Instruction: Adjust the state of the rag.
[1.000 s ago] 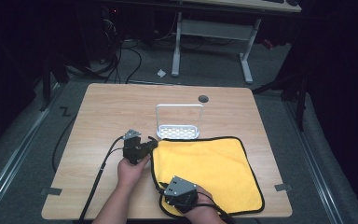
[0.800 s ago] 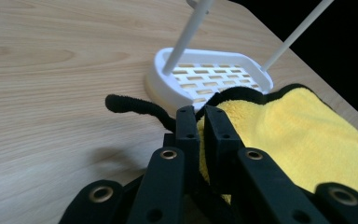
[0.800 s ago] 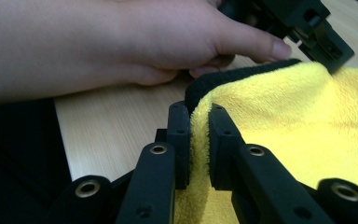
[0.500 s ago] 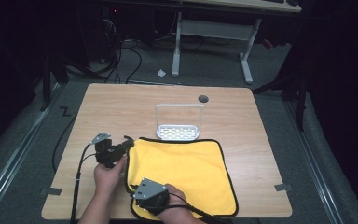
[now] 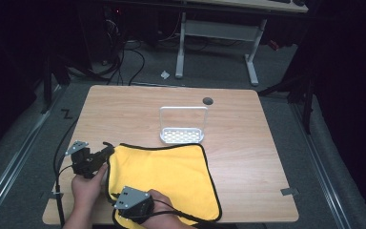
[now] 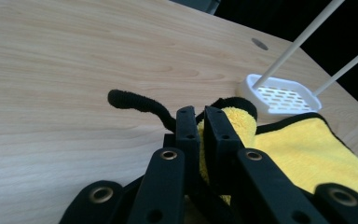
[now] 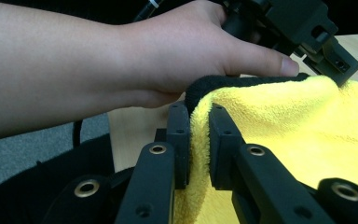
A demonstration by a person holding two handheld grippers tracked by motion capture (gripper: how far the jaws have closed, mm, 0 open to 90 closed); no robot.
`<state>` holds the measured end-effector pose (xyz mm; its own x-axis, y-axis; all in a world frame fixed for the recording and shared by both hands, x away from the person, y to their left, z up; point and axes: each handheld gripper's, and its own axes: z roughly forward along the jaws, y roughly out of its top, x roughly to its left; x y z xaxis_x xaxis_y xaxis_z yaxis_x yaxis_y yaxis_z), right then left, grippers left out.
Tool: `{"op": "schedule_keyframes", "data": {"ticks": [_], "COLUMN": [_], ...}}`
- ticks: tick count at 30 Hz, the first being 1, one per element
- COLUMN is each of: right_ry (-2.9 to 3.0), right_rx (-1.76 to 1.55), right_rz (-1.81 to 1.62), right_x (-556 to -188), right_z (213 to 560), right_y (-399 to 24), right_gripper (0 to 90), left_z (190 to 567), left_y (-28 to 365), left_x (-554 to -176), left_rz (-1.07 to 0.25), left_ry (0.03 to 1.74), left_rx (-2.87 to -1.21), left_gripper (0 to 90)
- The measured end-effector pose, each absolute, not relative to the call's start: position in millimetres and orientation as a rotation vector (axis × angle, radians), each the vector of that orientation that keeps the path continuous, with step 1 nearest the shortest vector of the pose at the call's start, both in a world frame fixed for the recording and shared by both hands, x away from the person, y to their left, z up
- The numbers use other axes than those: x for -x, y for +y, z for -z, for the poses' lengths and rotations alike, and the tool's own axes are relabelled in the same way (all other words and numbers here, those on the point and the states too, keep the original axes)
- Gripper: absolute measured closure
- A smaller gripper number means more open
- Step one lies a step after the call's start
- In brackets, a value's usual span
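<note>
A yellow cloth [image 5: 167, 174] with black trim lies flat on the near half of the wooden table [image 5: 257, 143]. My left gripper [image 5: 106, 151] is at the cloth's far left corner. In the left gripper view its jaws [image 6: 201, 114] are shut on a bunched fold of the cloth [image 6: 307, 149], and the black trim loops out to the left. My right gripper [image 5: 119, 198] is at the near left corner. In the right gripper view the jaws [image 7: 196, 112] pinch the yellow edge [image 7: 284, 126], with the person's other hand [image 7: 168, 46] just beyond.
A small white perforated tray with an upright wire frame [image 5: 183, 131] stands just past the cloth's far edge, also visible as the white tray [image 6: 279, 95]. A round cable hole [image 5: 208, 100] is farther back. Cables trail off the table's left front edge.
Both hands have moved left along the table, dragging the cloth with them. The cloth now lies left of centre, and its right edge has pulled away from the right side.
</note>
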<state>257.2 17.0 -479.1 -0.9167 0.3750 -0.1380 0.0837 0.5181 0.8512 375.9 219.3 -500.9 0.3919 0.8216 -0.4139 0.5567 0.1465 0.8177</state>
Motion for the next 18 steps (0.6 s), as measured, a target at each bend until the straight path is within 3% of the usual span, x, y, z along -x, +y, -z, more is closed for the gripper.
{"op": "schedule_keyframes", "data": {"ticks": [11, 18], "right_ry": [2.377, 2.348], "right_rx": [-0.515, -0.647], "right_rz": [-1.331, -1.257], "right_x": [-258, -257], "right_z": [473, 482], "right_y": [-56, -123], "right_gripper": [81.4, 81.3], "left_z": [492, 488], "left_y": [148, 90], "left_x": [-387, -393], "left_rz": [-0.34, -0.34], "left_ry": [1.274, 1.227], "left_rx": [-1.568, -1.629], "left_gripper": [84.3, 84.4]}}
